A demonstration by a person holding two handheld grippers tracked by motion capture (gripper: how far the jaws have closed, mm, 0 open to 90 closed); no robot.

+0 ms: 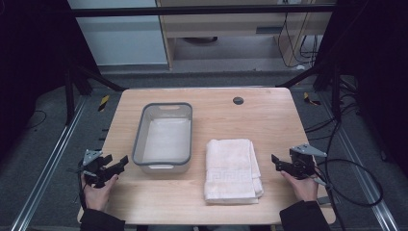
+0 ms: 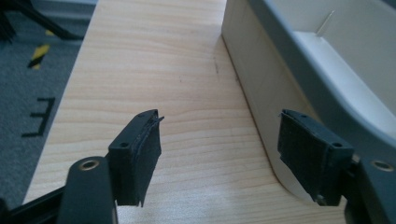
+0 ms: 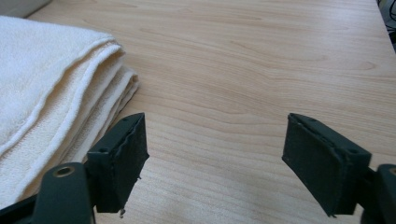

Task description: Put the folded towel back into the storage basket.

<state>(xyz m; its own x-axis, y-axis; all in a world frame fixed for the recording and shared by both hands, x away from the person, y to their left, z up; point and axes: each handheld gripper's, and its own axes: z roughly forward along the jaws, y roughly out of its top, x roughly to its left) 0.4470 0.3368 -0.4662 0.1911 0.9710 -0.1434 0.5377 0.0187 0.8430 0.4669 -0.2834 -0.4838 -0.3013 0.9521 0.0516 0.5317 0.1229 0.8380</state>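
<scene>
1. My left hand-held gripper [image 1: 121, 162] sits low at the table's [image 1: 269, 113] left front edge, jaws apart and holding nothing. I judge it parked there, just beside the bin's [image 1: 138, 134] near left corner, so it can reach that wall or rim.
2. My right hand-held gripper [image 1: 275, 160] rests at the right front, jaws likewise apart and empty, pointing toward the towel [image 1: 232, 169]. It is near the towel's right edge but not touching it.
3. The towel lies folded flat between my two hands, at the front middle of the table, just right of the bin. Its stacked folds face my right jaws, which I judge handy for pinching.
4. The bin is a pale tub with a grey rim, standing upright. Its floor looks bare; I see nothing inside.
</scene>
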